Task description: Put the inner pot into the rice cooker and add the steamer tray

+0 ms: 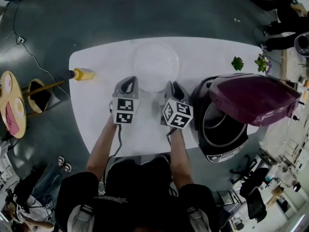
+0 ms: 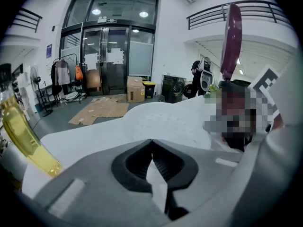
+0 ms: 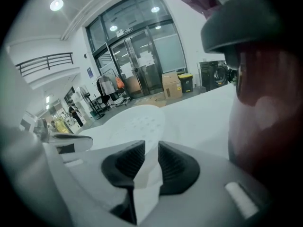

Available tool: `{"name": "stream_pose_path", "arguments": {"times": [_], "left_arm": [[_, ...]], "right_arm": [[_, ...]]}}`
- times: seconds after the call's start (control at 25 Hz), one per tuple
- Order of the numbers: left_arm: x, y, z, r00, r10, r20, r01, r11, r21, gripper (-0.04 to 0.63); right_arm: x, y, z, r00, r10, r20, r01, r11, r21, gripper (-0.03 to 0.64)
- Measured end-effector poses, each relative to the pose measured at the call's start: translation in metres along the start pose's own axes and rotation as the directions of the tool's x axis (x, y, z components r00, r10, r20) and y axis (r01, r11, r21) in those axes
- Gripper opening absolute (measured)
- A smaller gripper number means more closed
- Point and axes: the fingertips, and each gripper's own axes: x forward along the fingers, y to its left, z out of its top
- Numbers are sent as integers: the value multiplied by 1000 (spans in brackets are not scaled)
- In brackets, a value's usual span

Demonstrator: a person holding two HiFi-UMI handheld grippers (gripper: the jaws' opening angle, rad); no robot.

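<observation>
A round white steamer tray (image 1: 154, 64) lies on the white table (image 1: 104, 57), and both grippers are at its near rim. My left gripper (image 1: 127, 85) is at the tray's left near edge; in the left gripper view its jaws (image 2: 151, 143) meet at the tips with a white sliver of the tray (image 2: 165, 124) pinched between the pads. My right gripper (image 1: 172, 87) straddles the right near edge, with the tray's rim (image 3: 137, 122) in the gap between its parted pads (image 3: 151, 148). To the right stands the rice cooker (image 1: 224, 129), its maroon lid (image 1: 256, 98) up and the inner pot (image 1: 219, 144) inside.
A yellow bottle (image 1: 83, 74) lies at the table's left edge. Two small plants (image 1: 237, 63) sit at the back right. The cooker's body (image 3: 265, 122) is close beside my right gripper. Round stools (image 1: 12, 105) stand on the floor to the left.
</observation>
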Motion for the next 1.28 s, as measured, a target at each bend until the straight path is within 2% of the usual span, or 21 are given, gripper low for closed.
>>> {"name": "stream_pose_path", "arguments": {"times": [0.24, 0.64, 1.04, 1.28], "left_arm": [[-6, -3, -5, 1000, 10, -16, -10, 1000, 2, 9], [-28, 10, -9, 999, 48, -7, -48, 999, -12, 9], [-44, 24, -28, 996, 86, -21, -87, 995, -47, 9], [-56, 29, -34, 995, 98, -21, -100, 993, -58, 9]], "right_arm": [[2, -1, 0, 1000, -29, 0, 29, 1000, -4, 44], [-8, -3, 0, 999, -33, -3, 33, 999, 33, 26], [-24, 4, 3, 999, -15, 30, 14, 999, 41, 23], [-42, 20, 16, 996, 34, 80, -39, 998, 55, 20]]}}
